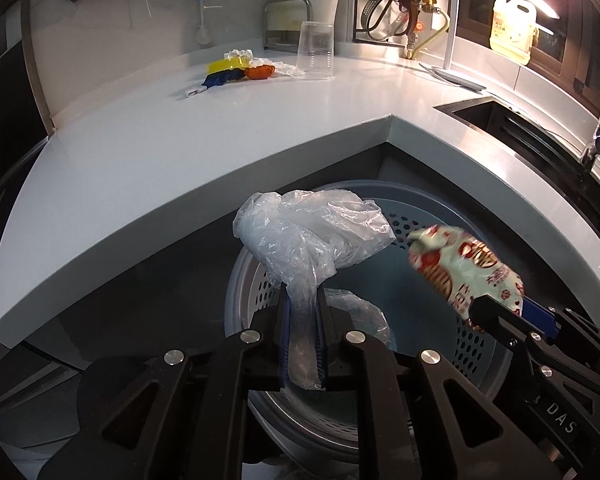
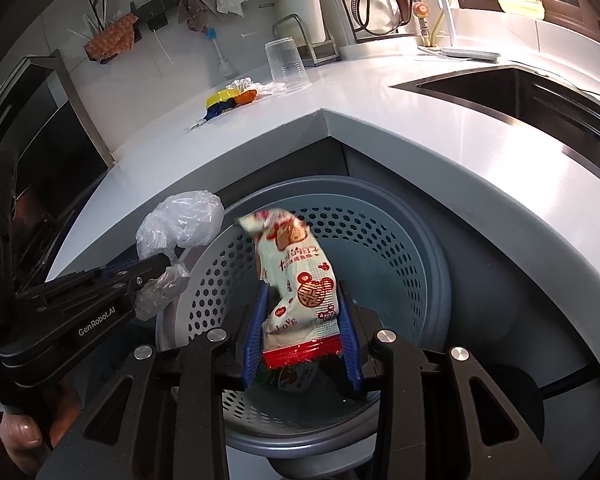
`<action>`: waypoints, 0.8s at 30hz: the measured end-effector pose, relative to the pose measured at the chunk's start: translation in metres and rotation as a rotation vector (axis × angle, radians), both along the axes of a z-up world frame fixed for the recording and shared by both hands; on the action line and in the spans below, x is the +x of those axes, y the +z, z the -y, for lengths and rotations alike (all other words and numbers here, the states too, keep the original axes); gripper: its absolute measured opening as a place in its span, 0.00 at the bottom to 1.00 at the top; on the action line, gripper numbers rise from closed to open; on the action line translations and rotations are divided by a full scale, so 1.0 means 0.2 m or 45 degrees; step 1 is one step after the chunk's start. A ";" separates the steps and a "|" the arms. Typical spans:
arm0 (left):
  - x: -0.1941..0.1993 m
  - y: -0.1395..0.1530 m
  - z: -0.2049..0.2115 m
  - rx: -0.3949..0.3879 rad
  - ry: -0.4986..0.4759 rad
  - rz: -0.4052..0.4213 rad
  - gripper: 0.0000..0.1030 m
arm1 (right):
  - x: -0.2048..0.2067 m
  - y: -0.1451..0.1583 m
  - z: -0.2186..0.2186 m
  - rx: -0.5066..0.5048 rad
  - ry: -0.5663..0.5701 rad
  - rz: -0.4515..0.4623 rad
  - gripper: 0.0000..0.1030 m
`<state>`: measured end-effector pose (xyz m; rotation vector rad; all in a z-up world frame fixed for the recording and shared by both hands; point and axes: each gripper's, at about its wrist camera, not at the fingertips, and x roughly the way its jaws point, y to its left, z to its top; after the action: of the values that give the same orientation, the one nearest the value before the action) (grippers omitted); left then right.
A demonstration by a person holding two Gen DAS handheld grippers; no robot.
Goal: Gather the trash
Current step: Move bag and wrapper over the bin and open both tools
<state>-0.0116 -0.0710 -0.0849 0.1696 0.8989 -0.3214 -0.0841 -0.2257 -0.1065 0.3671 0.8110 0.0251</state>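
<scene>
My left gripper (image 1: pixel 303 308) is shut on a crumpled clear plastic bag (image 1: pixel 311 236) and holds it over the grey perforated trash bin (image 1: pixel 419 224) below the counter corner. The bag also shows in the right wrist view (image 2: pixel 184 220). My right gripper (image 2: pixel 303 300) is shut on a white and red snack wrapper (image 2: pixel 296 280), held above the same bin (image 2: pixel 379 232). The wrapper shows in the left wrist view (image 1: pixel 463 268), with the right gripper (image 1: pixel 511 316) at the right. More clear plastic (image 1: pixel 359 312) lies in the bin.
On the white counter (image 1: pixel 260 120) lie a yellow, blue and orange pile of small trash (image 1: pixel 240 70) and an upturned clear plastic cup (image 1: pixel 315 50). A sink (image 1: pixel 499 116) is at the right. A metal rack (image 2: pixel 379 0) stands at the back.
</scene>
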 end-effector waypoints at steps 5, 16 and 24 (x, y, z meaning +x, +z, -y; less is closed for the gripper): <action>-0.02 0.01 -0.01 0.007 0.013 0.034 0.46 | -0.01 0.01 0.01 0.003 -0.018 0.014 0.48; -0.02 0.03 -0.03 0.008 0.020 0.048 0.56 | -0.01 0.02 0.01 0.013 -0.021 0.020 0.50; -0.02 0.04 -0.06 0.001 0.029 0.056 0.63 | -0.01 0.03 0.00 0.018 -0.016 0.032 0.53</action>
<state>-0.0163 -0.0597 -0.0771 0.1662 0.8566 -0.2949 -0.0865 -0.2267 -0.1005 0.3846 0.7841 0.0240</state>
